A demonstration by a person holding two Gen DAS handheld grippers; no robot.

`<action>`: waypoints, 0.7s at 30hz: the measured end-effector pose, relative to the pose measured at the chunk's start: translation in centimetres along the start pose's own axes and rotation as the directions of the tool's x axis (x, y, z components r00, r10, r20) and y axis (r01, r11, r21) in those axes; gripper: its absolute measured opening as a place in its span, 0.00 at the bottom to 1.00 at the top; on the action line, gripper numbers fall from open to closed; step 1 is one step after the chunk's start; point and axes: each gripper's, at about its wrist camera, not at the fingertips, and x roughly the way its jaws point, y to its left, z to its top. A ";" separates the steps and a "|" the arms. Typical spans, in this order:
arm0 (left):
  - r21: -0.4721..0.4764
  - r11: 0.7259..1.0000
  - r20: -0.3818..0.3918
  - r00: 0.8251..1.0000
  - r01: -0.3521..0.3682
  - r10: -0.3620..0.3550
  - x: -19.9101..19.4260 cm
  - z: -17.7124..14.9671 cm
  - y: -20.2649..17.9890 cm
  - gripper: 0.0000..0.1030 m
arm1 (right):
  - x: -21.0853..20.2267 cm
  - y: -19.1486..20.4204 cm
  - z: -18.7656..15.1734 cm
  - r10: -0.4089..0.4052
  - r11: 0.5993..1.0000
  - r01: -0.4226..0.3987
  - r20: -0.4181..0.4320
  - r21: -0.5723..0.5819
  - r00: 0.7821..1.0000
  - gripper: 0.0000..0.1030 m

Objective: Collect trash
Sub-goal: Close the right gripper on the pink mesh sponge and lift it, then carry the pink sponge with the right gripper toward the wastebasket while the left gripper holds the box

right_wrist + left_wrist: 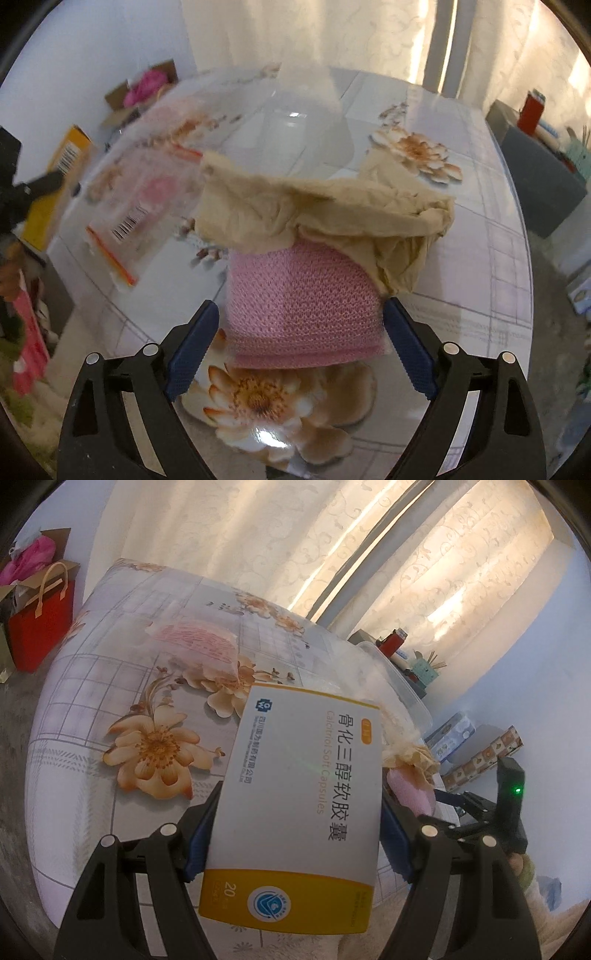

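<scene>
Medicine box, white with a yellow end, clamped across its width between the blue pads of the left gripper, held above the bench and tilted a little. Pink mesh sleeve with a crumpled tan paper on top, set between the pads of the right gripper; right-hand pad touching the mesh, left-hand pad looking just clear of it (grip or no grip: cannot tell). Same pink-and-tan bundle visible in the left view, just past the box's right edge, with the right gripper's black body behind it.

Further out on the floral bench cover: a clear zip bag with red edging and a barcode, lying flat left of the bundle (blurred); a clear plastic tub near the far edge.

Beyond the bench: a red bag with tan handles on the floor at the left, an open carton with pink stuff in it, pale patterned curtains behind.
</scene>
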 end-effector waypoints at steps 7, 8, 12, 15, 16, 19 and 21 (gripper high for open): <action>-0.005 1.000 -0.005 1.000 -0.003 0.003 0.0 -0.2 0.1 0.71 | 1.3 2.3 0.1 -0.131 0.991 0.130 -0.041 -0.022 0.991 0.76; -0.006 1.000 -0.004 1.000 -0.003 0.003 0.0 -0.2 0.2 0.71 | 1.1 2.2 0.1 -0.126 0.992 0.126 -0.050 -0.005 0.991 0.76; -0.012 1.000 -0.001 1.000 0.000 0.000 -0.2 -0.2 0.3 0.71 | -0.2 0.8 0.2 0.001 0.988 0.013 -0.085 0.156 0.996 0.75; -0.014 1.000 0.002 1.000 0.003 -0.003 -0.3 -0.4 0.2 0.71 | -2.0 -1.2 0.3 0.235 0.914 -0.211 -0.027 0.347 0.972 0.74; -0.014 1.000 0.002 1.000 0.004 -0.004 -0.3 -0.3 0.2 0.71 | -2.5 -2.4 0.2 0.357 0.837 -0.334 0.031 0.434 0.934 0.74; -0.021 1.000 0.004 1.000 0.008 -0.008 -0.3 -0.4 0.3 0.71 | -2.5 -5.1 -0.6 0.620 0.529 -0.616 0.231 0.584 0.750 0.75; -0.026 1.000 0.006 1.000 0.014 -0.014 -0.3 -0.4 0.4 0.71 | -2.1 -6.1 -1.1 0.705 0.334 -0.724 0.349 0.604 0.617 0.75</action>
